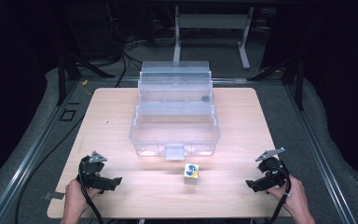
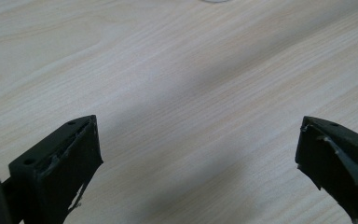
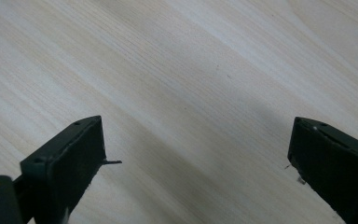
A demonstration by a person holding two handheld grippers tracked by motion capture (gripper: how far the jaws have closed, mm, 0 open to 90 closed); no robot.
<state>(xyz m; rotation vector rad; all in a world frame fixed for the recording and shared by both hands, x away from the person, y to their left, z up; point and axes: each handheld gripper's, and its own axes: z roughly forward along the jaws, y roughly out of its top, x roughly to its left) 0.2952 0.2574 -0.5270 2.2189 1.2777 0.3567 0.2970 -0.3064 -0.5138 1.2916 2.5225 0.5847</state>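
Observation:
A clear plastic box (image 1: 142, 135) with its lid raised stands in the middle of the wooden table (image 1: 242, 121). In front of its latch sits a small white cube (image 1: 191, 174) with a blue and yellow mark on top. My left gripper (image 1: 113, 183) rests near the front left corner, held by a hand, pointing right toward the cube. Its jaws stand wide apart over bare wood in the left gripper view (image 2: 198, 140). My right gripper (image 1: 254, 184) rests near the front right corner, pointing left toward the cube. It is open with nothing between its fingers (image 3: 196, 140).
The box's raised lid (image 1: 175, 81) leans back toward the table's far edge. Bare wood lies between each gripper and the cube. Beyond the table are a metal frame, cables and a grey floor.

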